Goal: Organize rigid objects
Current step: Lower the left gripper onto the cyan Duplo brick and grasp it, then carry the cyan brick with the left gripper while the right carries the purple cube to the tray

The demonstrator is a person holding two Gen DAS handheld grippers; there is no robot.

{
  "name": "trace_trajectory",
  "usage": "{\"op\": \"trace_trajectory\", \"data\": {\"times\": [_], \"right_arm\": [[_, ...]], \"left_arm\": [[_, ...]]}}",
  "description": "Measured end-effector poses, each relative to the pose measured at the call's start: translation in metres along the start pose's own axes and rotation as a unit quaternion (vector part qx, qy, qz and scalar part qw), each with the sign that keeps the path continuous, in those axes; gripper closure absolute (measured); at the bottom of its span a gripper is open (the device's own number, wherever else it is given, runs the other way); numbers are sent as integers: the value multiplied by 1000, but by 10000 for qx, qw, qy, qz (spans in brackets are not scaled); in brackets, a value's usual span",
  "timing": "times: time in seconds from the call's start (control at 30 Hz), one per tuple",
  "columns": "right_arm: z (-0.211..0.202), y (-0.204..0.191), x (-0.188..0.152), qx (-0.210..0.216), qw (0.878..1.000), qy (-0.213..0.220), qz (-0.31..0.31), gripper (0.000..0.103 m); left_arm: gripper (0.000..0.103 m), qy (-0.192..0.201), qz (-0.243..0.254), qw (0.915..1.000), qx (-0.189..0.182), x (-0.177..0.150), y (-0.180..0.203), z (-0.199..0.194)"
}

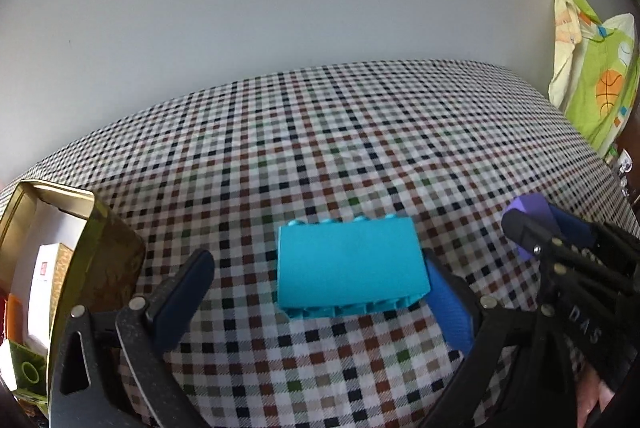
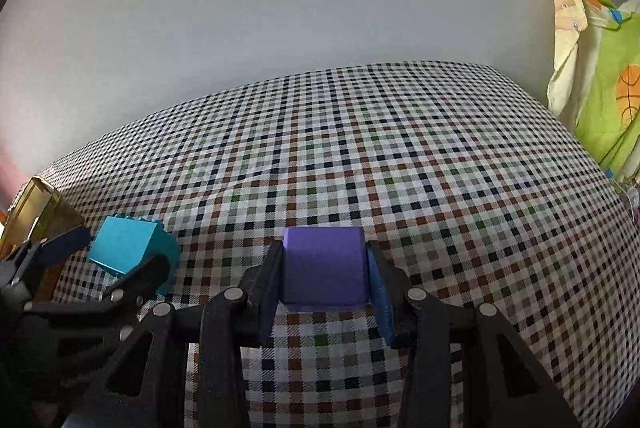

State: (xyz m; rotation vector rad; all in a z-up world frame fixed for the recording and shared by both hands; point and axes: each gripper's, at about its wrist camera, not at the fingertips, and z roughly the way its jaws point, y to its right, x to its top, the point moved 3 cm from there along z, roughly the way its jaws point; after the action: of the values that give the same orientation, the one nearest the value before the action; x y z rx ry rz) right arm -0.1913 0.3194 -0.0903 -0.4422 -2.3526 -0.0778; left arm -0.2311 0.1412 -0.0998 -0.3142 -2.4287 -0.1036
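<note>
A turquoise toy brick (image 1: 348, 262) lies on its side on the checked cloth (image 1: 360, 132). My left gripper (image 1: 320, 288) is open around it: the right finger (image 1: 450, 308) touches the brick's right end and the left finger (image 1: 180, 300) stands well clear. My right gripper (image 2: 324, 276) is shut on a purple block (image 2: 324, 268) and holds it at the cloth. In the left wrist view the purple block (image 1: 528, 208) shows at the right edge. In the right wrist view the turquoise brick (image 2: 128, 248) and left gripper (image 2: 112, 256) sit at the left.
An open gold tin (image 1: 80, 252) stands at the left with a white box and a green brick inside; it also shows in the right wrist view (image 2: 36, 208). A green patterned cloth (image 1: 600, 84) hangs at the far right. A plain wall rises behind the table.
</note>
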Motion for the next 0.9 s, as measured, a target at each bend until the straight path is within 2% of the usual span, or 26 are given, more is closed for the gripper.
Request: {"op": "trace_trajectory", "data": {"times": [0.17, 0.27, 0.6, 0.9], "right_arm": [[-1, -5, -3, 20, 10000, 14, -47, 60], [-3, -8, -3, 52, 9999, 72, -89, 60], [-4, -17, -3, 102, 9997, 86, -213, 60], [-16, -20, -3, 191, 9990, 349, -178, 60]], "left_arm": [[29, -70, 18, 10000, -63, -1, 1, 4], [38, -104, -75, 9998, -148, -1, -2, 5], [39, -113, 29, 9998, -163, -2, 3, 7], [39, 238, -58, 9997, 48, -1, -3, -6]]}}
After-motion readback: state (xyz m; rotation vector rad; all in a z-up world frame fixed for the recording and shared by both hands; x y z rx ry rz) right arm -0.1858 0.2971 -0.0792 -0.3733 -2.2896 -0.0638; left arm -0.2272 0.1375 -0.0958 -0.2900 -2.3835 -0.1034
